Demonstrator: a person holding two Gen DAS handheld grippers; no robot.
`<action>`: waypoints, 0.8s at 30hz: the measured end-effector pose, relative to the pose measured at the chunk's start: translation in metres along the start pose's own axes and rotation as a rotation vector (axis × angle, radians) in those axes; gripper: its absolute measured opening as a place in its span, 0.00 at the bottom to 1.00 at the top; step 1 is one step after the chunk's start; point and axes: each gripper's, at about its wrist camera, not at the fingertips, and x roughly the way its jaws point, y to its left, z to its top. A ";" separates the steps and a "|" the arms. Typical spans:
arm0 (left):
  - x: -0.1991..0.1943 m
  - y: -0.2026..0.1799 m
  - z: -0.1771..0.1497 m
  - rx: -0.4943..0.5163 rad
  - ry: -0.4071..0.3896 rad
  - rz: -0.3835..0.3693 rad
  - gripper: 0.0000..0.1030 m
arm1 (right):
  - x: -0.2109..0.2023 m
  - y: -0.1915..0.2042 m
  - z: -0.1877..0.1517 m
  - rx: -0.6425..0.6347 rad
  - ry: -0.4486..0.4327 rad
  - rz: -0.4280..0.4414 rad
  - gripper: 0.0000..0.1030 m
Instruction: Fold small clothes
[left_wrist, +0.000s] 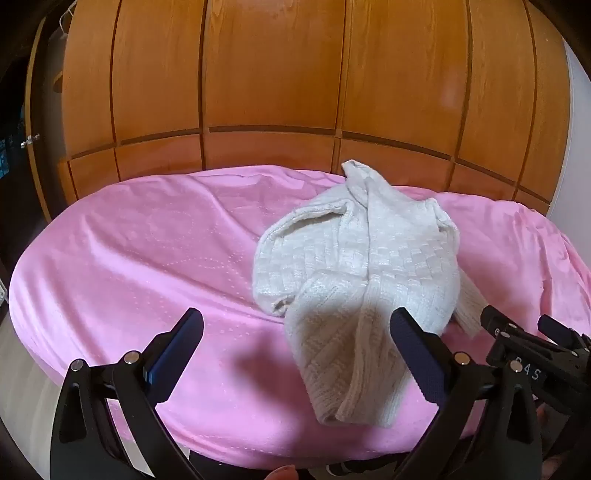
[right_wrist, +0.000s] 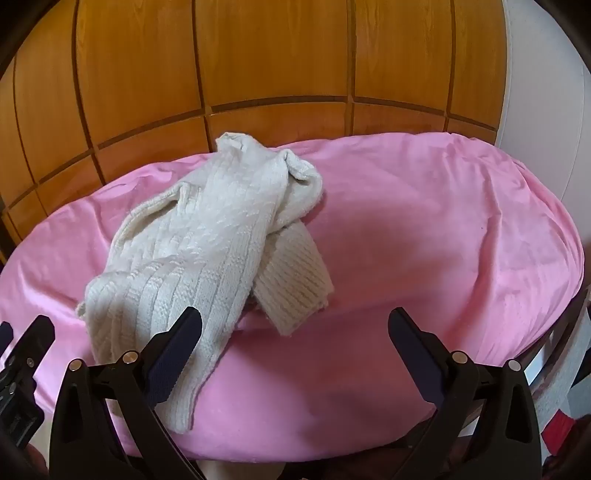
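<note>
A small cream knitted sweater (left_wrist: 354, 258) lies crumpled on a pink blanket (left_wrist: 147, 251), one sleeve stretched toward the near edge. My left gripper (left_wrist: 295, 326) is open and empty, hovering above the near sleeve, its right finger over the knit. In the right wrist view the sweater (right_wrist: 207, 243) lies to the left on the blanket (right_wrist: 424, 229), a second sleeve folded out to its right. My right gripper (right_wrist: 295, 326) is open and empty, its left finger over the near sleeve. The right gripper also shows in the left wrist view (left_wrist: 517, 325).
A wooden panelled wardrobe (left_wrist: 273, 74) stands right behind the blanket-covered surface. A white wall (right_wrist: 546, 74) is at the right. The blanket's near edge drops off just below the grippers. The left gripper shows at the left edge of the right wrist view (right_wrist: 22, 332).
</note>
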 end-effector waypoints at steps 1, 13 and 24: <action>0.000 0.000 0.000 -0.002 0.004 0.004 0.98 | 0.001 0.001 0.001 -0.014 0.017 -0.006 0.97; 0.003 -0.007 -0.001 0.057 0.012 -0.041 0.98 | 0.011 -0.003 -0.001 0.010 0.056 0.000 0.97; 0.000 -0.014 0.000 0.117 -0.001 -0.076 0.98 | 0.019 -0.003 -0.004 0.013 0.085 -0.009 0.97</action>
